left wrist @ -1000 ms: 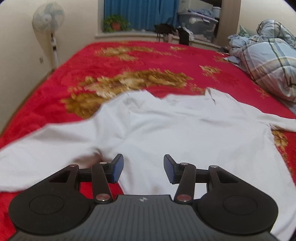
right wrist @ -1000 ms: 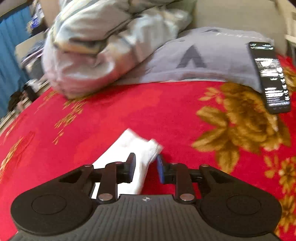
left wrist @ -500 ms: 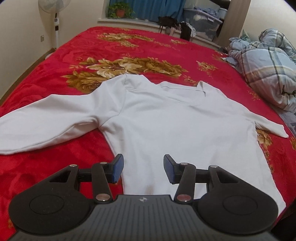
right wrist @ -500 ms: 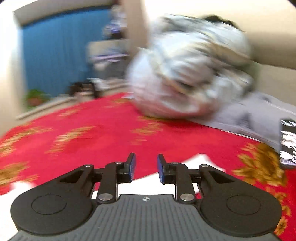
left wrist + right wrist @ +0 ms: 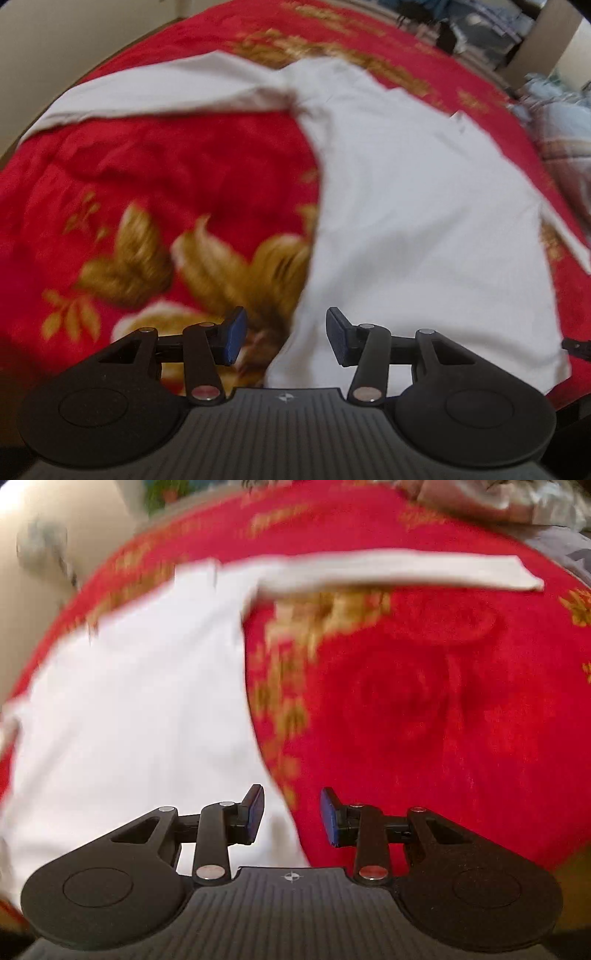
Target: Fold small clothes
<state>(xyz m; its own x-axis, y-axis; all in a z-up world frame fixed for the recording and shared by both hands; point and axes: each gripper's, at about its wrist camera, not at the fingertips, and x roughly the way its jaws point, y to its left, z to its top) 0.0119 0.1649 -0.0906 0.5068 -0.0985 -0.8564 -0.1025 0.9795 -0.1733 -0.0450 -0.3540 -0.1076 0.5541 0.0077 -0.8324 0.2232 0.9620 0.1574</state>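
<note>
So the white long-sleeved top [image 5: 413, 206] is lying spread flat on the red blanket [image 5: 155, 177] with the gold flowers, both sleeves sticking straight out to the sides. The left gripper [image 5: 282, 341] is hovering over the near left corner of the hem, jaws sitting about half apart with that hem edge showing between them, but nothing is getting pinched. The right gripper [image 5: 291, 818] is hanging over the near right hem corner, and its jaws have just been opening, holding nothing. A bundled plaid quilt [image 5: 561, 122] is sitting off at the far right. Both views are pretty blurry.
</note>
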